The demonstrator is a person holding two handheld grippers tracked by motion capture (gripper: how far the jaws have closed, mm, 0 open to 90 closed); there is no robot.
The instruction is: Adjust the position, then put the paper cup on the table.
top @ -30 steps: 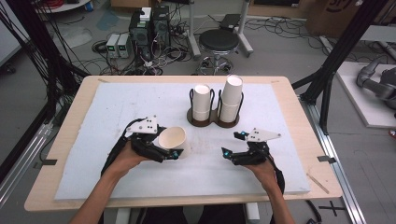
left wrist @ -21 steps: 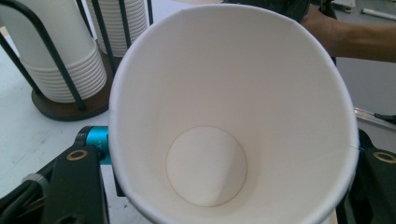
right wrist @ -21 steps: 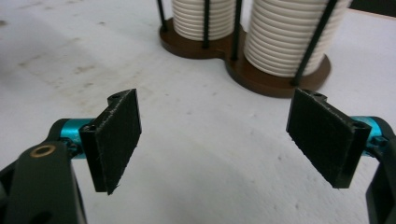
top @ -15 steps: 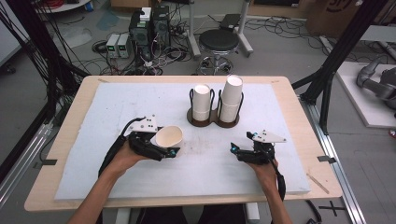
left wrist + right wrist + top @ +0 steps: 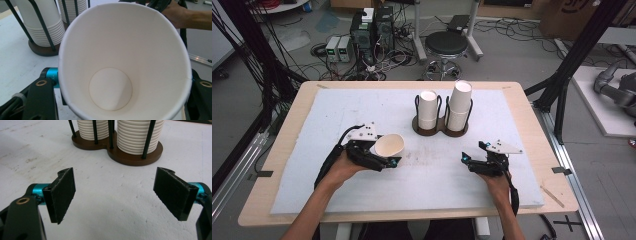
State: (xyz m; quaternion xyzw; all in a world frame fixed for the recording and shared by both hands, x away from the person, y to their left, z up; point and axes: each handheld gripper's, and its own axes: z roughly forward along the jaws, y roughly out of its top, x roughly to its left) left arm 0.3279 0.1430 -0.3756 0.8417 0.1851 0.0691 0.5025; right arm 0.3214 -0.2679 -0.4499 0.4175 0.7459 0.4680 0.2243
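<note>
The left gripper (image 5: 384, 159) pinches a paper cup (image 5: 390, 145) by its wall, one black jaw on each side of it in the left gripper view, where the cup (image 5: 120, 62) tips its open mouth toward the camera and shows its round bottom. In the high view the cup lies tilted, mouth up and toward the right, above the white mat (image 5: 337, 110) in its left half, nearer the front edge than the back. The person's left hand (image 5: 343, 167) grips the gripper body from the front edge. The right gripper (image 5: 473, 162) sits over the mat's right half near the front edge, its jaws spread wide with nothing between them; in the right gripper view the two pads (image 5: 63, 192) stand well apart over bare mat. Beyond both grippers, near the middle of the mat's back half, a brown rack (image 5: 441, 127) with black wire posts holds two stacks of cups (image 5: 460, 102), the right stack taller. The mat covers most of a wooden table (image 5: 282, 150).
</note>
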